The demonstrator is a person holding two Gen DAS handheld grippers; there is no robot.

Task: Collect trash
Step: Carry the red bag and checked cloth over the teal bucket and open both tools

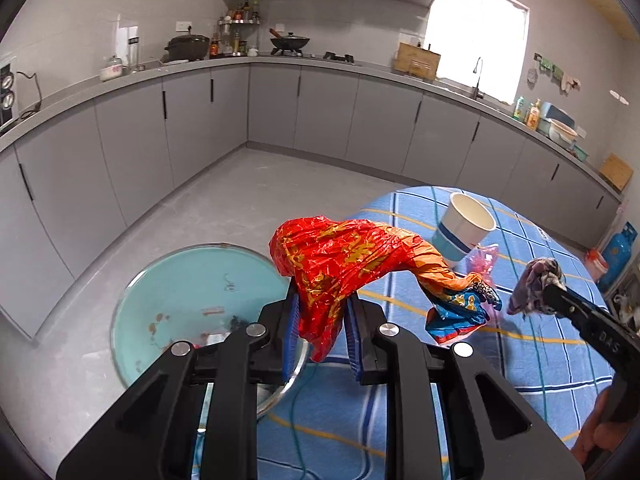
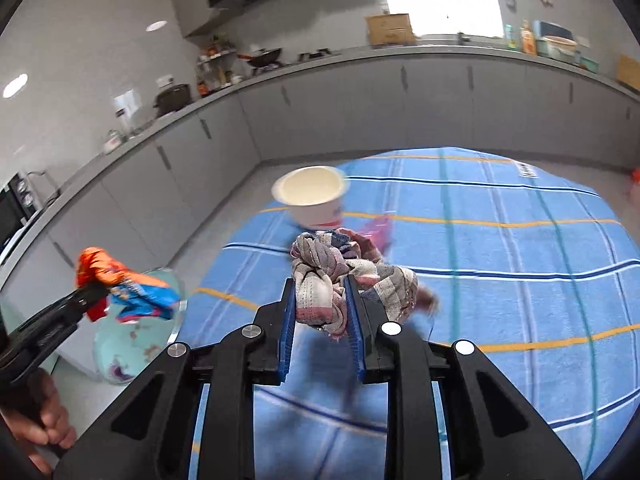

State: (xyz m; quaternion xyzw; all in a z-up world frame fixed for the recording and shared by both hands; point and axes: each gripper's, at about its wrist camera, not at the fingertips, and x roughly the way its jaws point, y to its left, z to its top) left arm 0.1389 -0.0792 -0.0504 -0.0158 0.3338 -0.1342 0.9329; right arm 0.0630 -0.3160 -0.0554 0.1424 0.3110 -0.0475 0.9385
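Note:
My left gripper is shut on a crumpled red and orange snack wrapper, held above the edge of a round teal bin beside the table. In the right wrist view the wrapper hangs over the bin. My right gripper is shut on a bunched striped cloth, lifted above the blue striped tablecloth. The cloth also shows in the left wrist view. A white paper cup stands on the table, with a pink wrapper beside it.
Grey kitchen cabinets and a counter with pots and bottles run around the room. A blue gas cylinder stands at the right. The bin holds some scraps. Grey floor lies between table and cabinets.

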